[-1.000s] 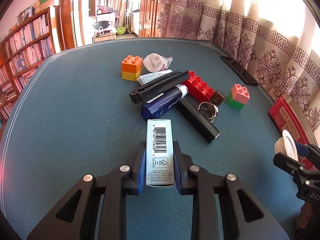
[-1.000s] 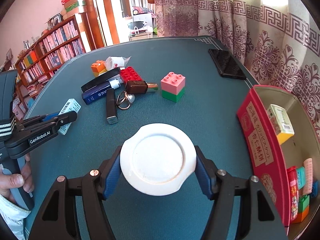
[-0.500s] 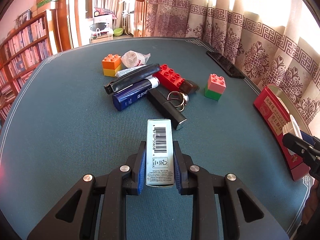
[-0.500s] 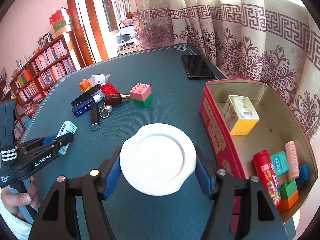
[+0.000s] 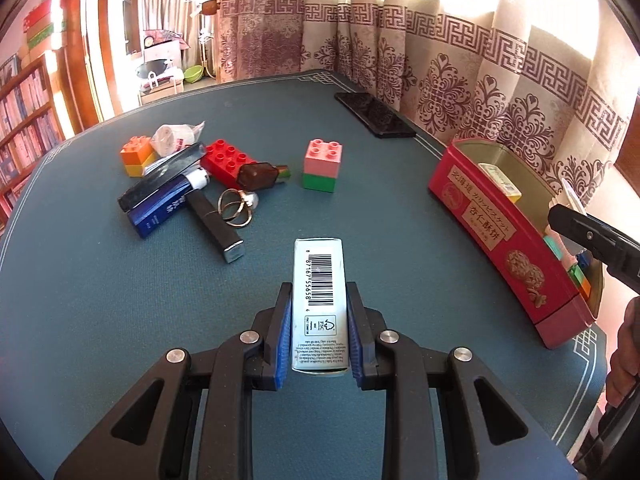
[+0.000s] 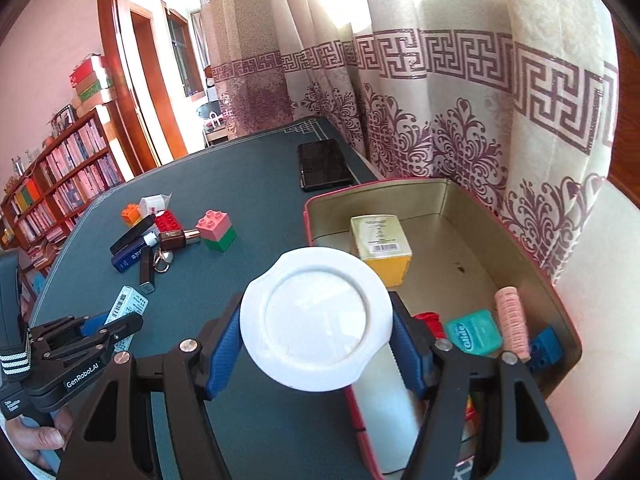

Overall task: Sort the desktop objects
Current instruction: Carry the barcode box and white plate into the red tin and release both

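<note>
Both my claws have swung right toward the red tin [image 6: 448, 196]; left gripper [image 5: 319, 316] clamps the barcode box [image 5: 319, 292], right gripper [image 6: 316, 332] clamps the white lid [image 6: 316, 318].

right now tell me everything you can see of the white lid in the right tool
The white lid is a round, matte, plastic-looking disc with a raised inner ring and a small tab on its rim. It faces the camera, pinched edge to edge between the right tool's blue pads, above the near wall of the red tin.
</note>
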`<action>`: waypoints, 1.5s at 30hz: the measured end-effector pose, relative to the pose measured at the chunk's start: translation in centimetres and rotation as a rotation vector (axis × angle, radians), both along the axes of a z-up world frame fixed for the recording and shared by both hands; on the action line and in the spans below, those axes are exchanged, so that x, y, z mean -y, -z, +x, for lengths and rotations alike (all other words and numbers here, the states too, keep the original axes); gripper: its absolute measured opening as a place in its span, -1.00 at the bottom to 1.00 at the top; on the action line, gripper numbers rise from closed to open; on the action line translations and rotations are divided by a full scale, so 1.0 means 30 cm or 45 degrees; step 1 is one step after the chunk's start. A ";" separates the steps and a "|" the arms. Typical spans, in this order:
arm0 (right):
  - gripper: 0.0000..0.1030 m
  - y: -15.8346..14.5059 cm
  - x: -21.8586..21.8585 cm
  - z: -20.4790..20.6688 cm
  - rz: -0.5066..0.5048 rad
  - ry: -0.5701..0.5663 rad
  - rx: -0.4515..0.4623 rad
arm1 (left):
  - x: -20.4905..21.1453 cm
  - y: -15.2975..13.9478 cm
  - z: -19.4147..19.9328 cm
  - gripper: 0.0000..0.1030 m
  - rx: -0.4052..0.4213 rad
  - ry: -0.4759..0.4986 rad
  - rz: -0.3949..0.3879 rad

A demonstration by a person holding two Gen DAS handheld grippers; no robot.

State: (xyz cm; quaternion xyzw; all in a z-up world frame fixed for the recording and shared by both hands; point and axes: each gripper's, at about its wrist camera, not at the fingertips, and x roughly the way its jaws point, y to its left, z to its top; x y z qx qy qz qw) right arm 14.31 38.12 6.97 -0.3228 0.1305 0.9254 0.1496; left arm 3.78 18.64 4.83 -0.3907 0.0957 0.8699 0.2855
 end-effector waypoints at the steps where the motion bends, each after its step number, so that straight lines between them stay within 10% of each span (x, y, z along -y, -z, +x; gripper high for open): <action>1: 0.37 0.001 -0.019 0.010 0.002 0.017 0.000 | -0.018 -0.004 0.006 -0.50 -0.001 0.018 -0.001; 38: 0.38 0.046 -0.299 0.146 0.013 0.286 -0.019 | -0.549 -0.145 0.125 -0.48 0.059 0.485 0.172; 41: 0.38 0.051 -0.300 0.141 0.013 0.286 -0.013 | -0.570 -0.138 0.121 0.07 0.106 0.501 0.180; 45: 0.54 0.052 -0.307 0.144 0.003 0.297 -0.021 | -0.543 -0.143 0.114 0.25 0.082 0.470 0.213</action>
